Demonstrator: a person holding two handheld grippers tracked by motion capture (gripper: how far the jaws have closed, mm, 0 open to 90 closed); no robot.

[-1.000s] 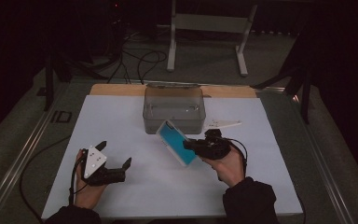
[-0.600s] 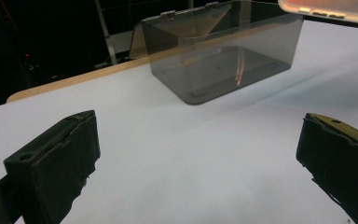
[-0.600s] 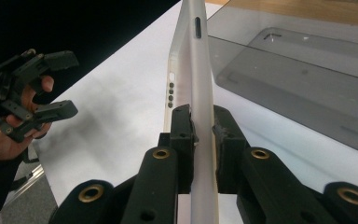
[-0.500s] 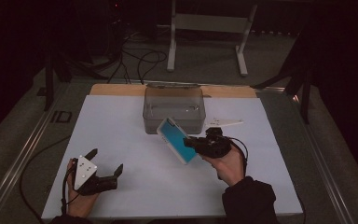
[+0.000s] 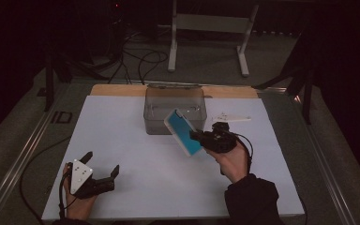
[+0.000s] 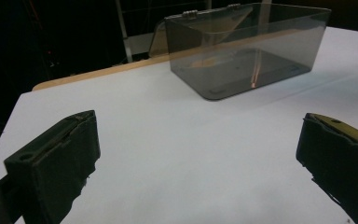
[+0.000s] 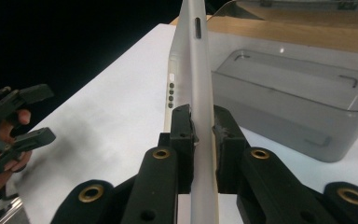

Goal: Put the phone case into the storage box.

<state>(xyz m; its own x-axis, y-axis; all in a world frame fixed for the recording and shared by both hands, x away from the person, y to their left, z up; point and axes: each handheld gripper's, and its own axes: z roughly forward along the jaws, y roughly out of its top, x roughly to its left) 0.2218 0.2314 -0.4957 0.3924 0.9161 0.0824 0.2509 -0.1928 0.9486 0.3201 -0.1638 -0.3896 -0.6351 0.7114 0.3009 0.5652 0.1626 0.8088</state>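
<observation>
The slim blue-faced, silver-edged phone (image 5: 183, 131) hangs tilted just before the clear plastic box (image 5: 174, 115), my right gripper (image 5: 198, 138) clamped across its lower end; rigid, slick, breakable. Left gripper (image 5: 104, 163) gapes empty.

No text, label, brand, number or sign can be read in any view. The phone (image 5: 183, 131), the clear box (image 5: 174, 108) and the white worktop (image 5: 122, 140) bear no legible marks. The small marks on the white strip (image 5: 232, 117) at the far right are too small to tell.
</observation>
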